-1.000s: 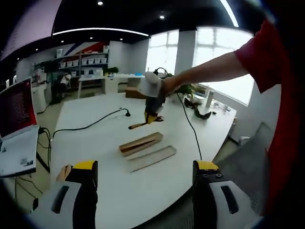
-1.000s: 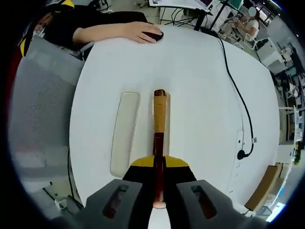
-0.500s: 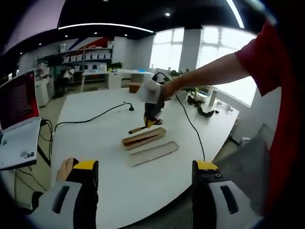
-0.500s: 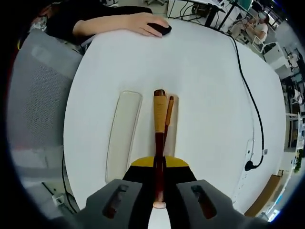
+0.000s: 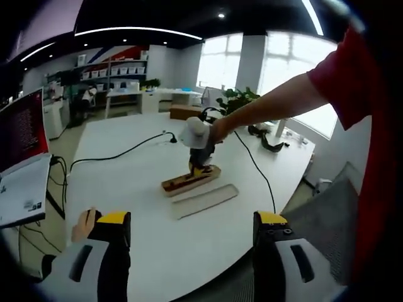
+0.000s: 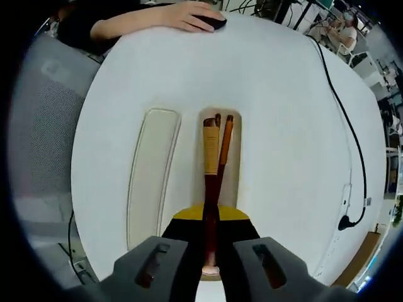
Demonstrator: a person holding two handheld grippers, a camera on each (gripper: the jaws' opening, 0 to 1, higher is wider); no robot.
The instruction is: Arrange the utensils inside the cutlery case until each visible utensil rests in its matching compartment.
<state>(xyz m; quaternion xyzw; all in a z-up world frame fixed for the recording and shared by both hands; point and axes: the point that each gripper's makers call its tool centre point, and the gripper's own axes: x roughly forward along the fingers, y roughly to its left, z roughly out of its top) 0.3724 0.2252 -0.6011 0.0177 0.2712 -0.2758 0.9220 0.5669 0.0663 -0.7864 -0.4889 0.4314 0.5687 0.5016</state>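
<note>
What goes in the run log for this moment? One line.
right hand-held gripper: shut on utensil | above cutlery case | lid beside | left hand-held gripper: open

Glossy utensil — seemingly lacquered wood

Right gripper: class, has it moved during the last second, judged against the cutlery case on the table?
Yes. The right gripper has come down toward the cutlery case, bringing its held utensil almost into it.

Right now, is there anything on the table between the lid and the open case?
No. In the right gripper view a bare strip of white table separates the lid from the case; nothing lies there.
</note>
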